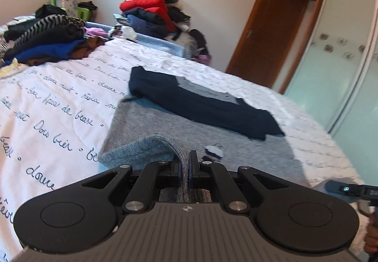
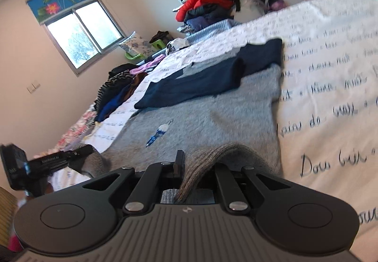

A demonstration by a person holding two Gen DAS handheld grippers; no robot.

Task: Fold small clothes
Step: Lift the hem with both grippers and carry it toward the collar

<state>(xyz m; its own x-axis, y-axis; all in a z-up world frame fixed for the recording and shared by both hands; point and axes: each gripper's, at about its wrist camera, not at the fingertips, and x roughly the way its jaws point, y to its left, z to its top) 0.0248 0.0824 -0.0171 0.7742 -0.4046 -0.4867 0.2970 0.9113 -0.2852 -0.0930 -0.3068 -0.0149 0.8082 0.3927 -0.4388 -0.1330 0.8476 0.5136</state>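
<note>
Bed [image 1: 59, 101] (script-printed cover) bears grey sweater [image 1: 165, 125], perhaps clothes heap [image 1: 47, 42]

Pale walls, daylit window [image 2: 80, 33] w/ floral blind, wood door [image 1: 264, 30], maybe wardrobe.

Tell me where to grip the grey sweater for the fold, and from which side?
Grip the grey sweater by its near ribbed hem, one corner per gripper, coming in from the bed's near edge. That hem lies closest and bunches thinly enough to pinch. Both the left gripper and right gripper already have jaws shut on it there.
</note>
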